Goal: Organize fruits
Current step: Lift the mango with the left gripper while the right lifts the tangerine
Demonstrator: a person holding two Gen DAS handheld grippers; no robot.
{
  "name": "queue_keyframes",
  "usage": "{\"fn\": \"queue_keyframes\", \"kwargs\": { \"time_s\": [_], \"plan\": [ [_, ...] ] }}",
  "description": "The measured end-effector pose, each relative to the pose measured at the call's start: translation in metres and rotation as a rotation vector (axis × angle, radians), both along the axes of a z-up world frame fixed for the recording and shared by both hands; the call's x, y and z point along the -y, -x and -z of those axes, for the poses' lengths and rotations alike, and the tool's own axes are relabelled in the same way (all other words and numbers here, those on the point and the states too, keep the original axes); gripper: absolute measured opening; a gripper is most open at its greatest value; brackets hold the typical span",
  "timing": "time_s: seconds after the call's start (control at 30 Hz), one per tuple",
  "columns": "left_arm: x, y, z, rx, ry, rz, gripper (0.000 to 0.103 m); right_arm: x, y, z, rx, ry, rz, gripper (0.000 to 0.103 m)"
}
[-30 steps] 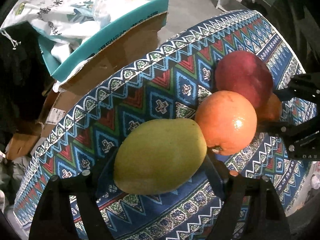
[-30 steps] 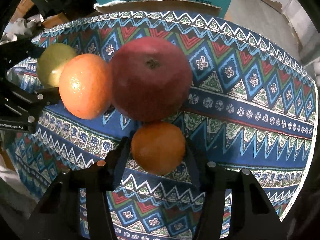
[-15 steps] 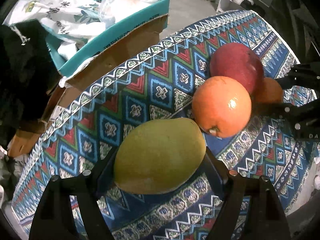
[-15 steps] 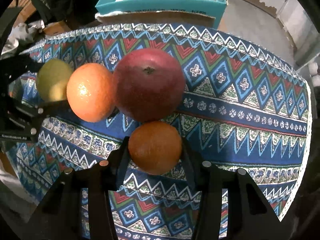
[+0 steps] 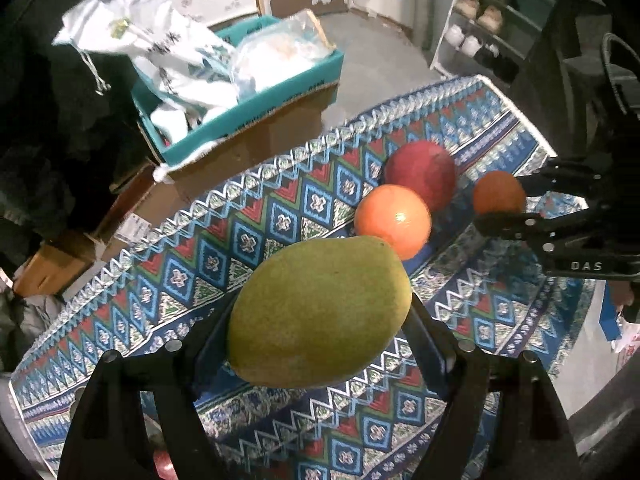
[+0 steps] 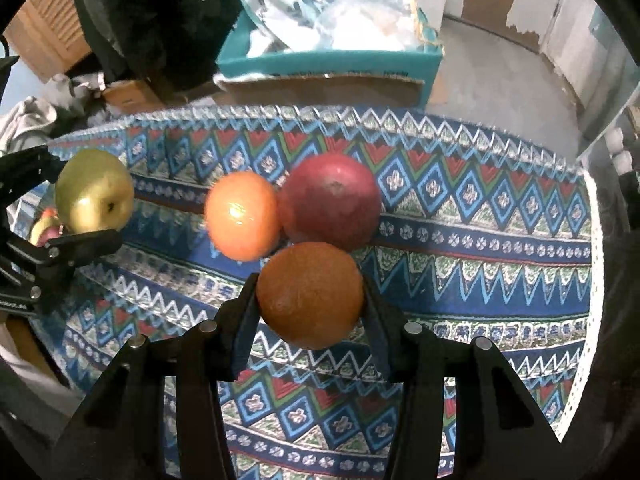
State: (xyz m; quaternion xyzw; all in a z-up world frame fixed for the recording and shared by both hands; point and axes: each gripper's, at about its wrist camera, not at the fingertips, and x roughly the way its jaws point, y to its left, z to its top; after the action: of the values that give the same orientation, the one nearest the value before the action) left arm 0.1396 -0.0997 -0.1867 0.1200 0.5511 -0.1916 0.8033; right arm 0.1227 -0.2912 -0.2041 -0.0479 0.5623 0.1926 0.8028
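Note:
My left gripper [image 5: 316,320] is shut on a green mango [image 5: 320,312] and holds it above the patterned cloth [image 5: 240,240]. From the right wrist view the same mango [image 6: 94,192] hangs at the far left in the left gripper [image 6: 76,200]. A small dark orange [image 6: 310,294] is clamped in my right gripper [image 6: 308,300], clear of the cloth [image 6: 480,248]; it also shows in the left wrist view as the small orange [image 5: 498,192] in the right gripper [image 5: 520,200]. A bright orange [image 6: 242,216] and a red apple [image 6: 330,202] rest on the cloth, touching.
A teal box [image 5: 248,108] with white bags sits on cardboard cartons beyond the cloth's far edge. A shoe shelf [image 5: 492,20] stands at the back right. More fruit [image 6: 44,224] shows dimly below the left gripper. Bare concrete floor lies behind the table.
Both grippers have risen with their fruit, so the cloth and the two resting fruits look smaller and farther. The small orange has left the cloth beside the apple.

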Motion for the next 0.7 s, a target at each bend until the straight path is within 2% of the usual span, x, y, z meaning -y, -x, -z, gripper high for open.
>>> {"fn": "queue_keyframes", "kwargs": {
  "time_s": [0.2,0.53,0.7],
  "plan": [
    [-0.008,0.016,-0.023,0.026,0.044,-0.034,0.082,-0.012,0.015,-0.025,0.052,-0.025,-0.014,0.048],
    [-0.025,0.049,-0.044,0.042,0.094,-0.100,0.082,-0.037,0.024,-0.056,0.130,-0.064,-0.036,0.048],
    [-0.034,0.062,-0.058,0.078,0.113,-0.134,0.082,-0.046,0.034,-0.074,0.166,-0.094,-0.051,0.048]
  ]
}}
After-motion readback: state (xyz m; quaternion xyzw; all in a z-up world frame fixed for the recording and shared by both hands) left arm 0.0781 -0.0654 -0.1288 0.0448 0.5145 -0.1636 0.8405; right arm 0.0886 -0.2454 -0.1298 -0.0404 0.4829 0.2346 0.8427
